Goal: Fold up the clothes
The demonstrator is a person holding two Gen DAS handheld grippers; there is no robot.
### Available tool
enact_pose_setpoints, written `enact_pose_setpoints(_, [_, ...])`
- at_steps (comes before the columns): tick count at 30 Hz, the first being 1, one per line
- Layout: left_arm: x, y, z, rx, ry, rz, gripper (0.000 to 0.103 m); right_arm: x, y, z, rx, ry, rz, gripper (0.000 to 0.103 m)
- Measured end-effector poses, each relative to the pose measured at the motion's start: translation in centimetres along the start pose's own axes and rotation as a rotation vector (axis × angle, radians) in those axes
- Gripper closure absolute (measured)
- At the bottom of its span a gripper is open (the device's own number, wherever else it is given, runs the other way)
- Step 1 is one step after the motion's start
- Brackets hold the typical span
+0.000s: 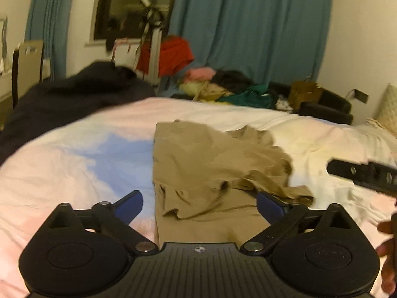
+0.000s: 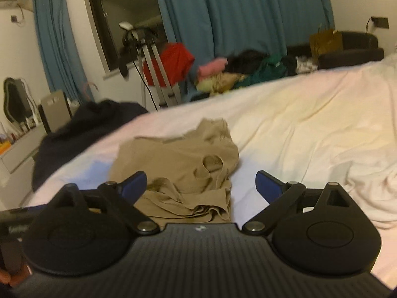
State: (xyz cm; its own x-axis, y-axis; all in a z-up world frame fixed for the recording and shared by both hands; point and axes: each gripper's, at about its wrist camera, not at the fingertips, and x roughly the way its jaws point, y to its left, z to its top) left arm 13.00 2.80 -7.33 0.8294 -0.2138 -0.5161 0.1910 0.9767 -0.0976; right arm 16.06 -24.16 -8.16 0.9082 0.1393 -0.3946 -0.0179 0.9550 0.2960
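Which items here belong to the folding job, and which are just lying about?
In use: tan garment on the bed sheet; left gripper and right gripper, both open and empty.

Lying about: dark blanket, clothes pile, red cloth, brown bag, blue curtains.

1. A bed sheet (image 1: pixel 62 164), pale pink with a blue patch, fills the middle and lower frame in both views.
2. A dark blanket (image 1: pixel 74 94) lies heaped at the left edge.
3. Teal curtains (image 1: pixel 248 24) hang across the top, flanking a dark window (image 1: pixel 134 7).
4. A red cloth (image 1: pixel 173 54) sits at upper centre.
5. A mixed pile of clothes (image 1: pixel 223 84) lies just right of it.
6. A brown paper bag (image 1: pixel 305 92) stands at the right on a black seat (image 1: pixel 330 106).
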Motion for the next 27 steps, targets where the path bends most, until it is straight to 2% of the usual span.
enact_pose_setpoints(4, [-3.2,-1.4,-0.5,0.044,-0.035,-0.007,0.001,-3.5,0.7,0.1,-0.041,-0.046,0.001,0.007])
enact_pose_setpoints(11, [-7.1,-1.3,-1.7,0.012,-0.08,0.012,0.001,-7.2,1.4,-0.7,-0.072,-0.064,0.012,0.007])
enact_pose_setpoints(17, [-5.8,1.2,-2.2,-0.172,0.132,-0.082,0.001,-7.4,1.4,-0.6,-0.06,-0.069,0.019,0.007])
enact_pose_setpoints(20, [-4.6,3.5,-3.9,-0.366,0.26,-0.196,0.001,-6.9,1.3,-0.8,-0.04,-0.028,0.017,0.007])
enact_pose_setpoints(23, [-2.9,5.1,-5.3,-0.522,0.361,-0.263,0.002,-6.5,1.0,-1.0,-0.008,0.006,0.031,0.007])
enact_pose_setpoints(27, [0.5,6.4,-7.0,-0.701,0.439,-0.377,0.003,-5.8,0.8,-1.4,0.05,0.054,0.073,0.007])
